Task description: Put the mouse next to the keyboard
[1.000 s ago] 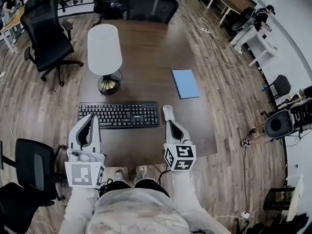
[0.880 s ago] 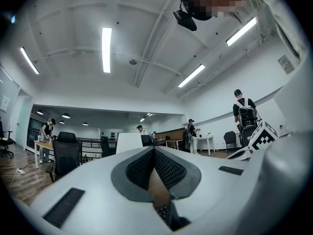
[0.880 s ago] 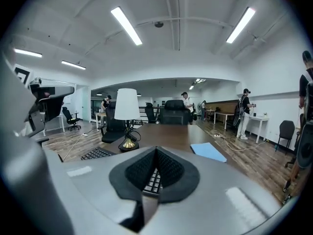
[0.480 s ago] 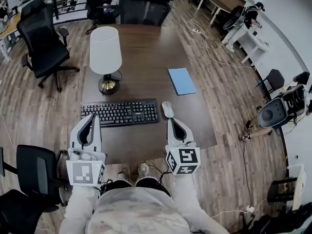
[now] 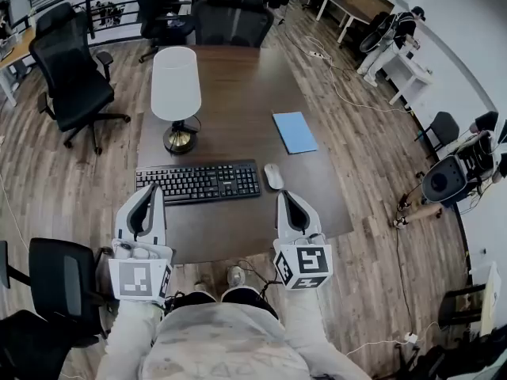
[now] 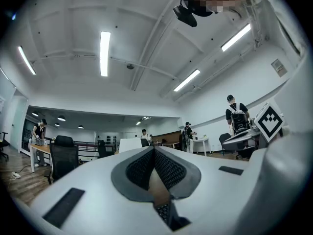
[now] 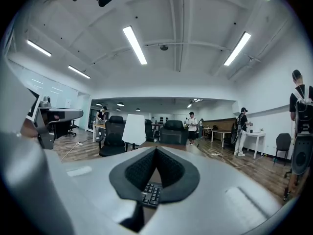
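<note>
Nearest the person, the left gripper (image 5: pixel 150 190) and the right gripper (image 5: pixel 287 197) hover over the near edge of a dark wooden table (image 5: pixel 238 77). Each has its jaws pressed together with nothing between them. Just beyond lies a black keyboard (image 5: pixel 198 182). The white mouse (image 5: pixel 272 176) sits on the table just beside the keyboard's right end. Farther back stand a white-shaded lamp (image 5: pixel 176 85) and a blue notebook (image 5: pixel 295 131), then black office chairs (image 5: pixel 234 14).
</note>
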